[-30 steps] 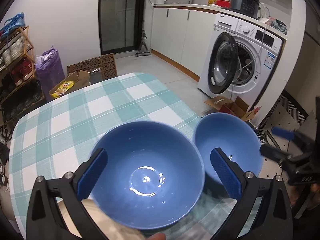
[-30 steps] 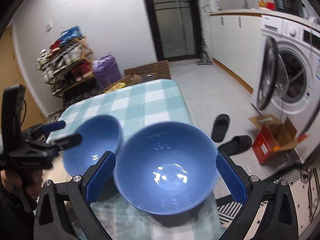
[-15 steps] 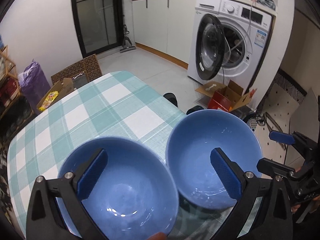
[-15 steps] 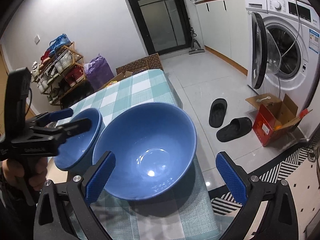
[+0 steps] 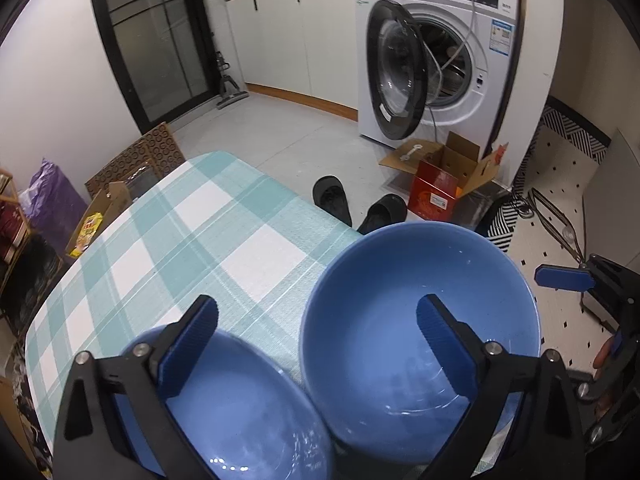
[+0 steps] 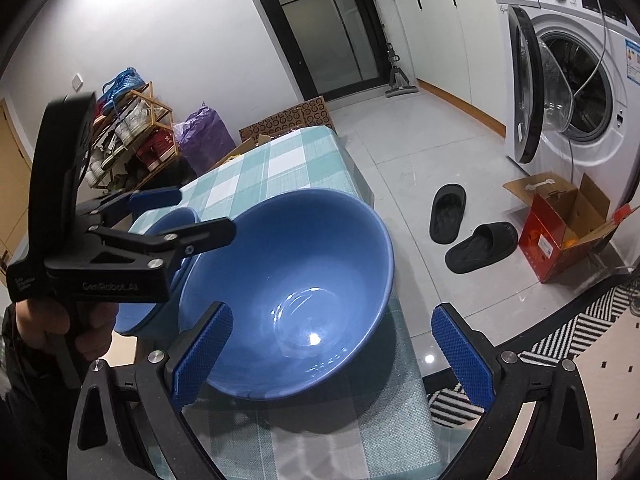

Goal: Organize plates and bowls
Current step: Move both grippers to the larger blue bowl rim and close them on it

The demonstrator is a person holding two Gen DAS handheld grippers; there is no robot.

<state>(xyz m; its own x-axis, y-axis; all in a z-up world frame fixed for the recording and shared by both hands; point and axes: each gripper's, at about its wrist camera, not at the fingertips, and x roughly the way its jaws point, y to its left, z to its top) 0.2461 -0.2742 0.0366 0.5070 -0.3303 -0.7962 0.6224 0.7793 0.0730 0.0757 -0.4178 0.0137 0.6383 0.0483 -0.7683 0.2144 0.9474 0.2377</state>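
Two blue bowls stand side by side, rims touching, on a table with a teal check cloth (image 5: 208, 232). My left gripper (image 5: 316, 340) hovers over where they meet. One of its fingers (image 5: 188, 344) is above the left bowl (image 5: 248, 420) and the other is inside the right bowl (image 5: 416, 320). Its jaws are closing, with both adjoining rims between them and neither pad pressing. My right gripper (image 6: 332, 352) is open at the near side of the right bowl (image 6: 296, 272), its right pad well clear of the rim. A hand holds the left gripper (image 6: 192, 212) in the right wrist view.
The right bowl sits close to the table's right edge (image 6: 360, 184). On the floor beyond are two black slippers (image 6: 472, 224), an open red cardboard box (image 6: 560, 220) and a washing machine (image 5: 448, 60) with its door open. A shoe rack (image 6: 124, 132) and purple bag (image 6: 204, 132) stand at the back left.
The left gripper has swung right, from centred over the left bowl to straddling both bowls, and its jaws have narrowed a little. The right gripper has sunk closer to the right bowl.
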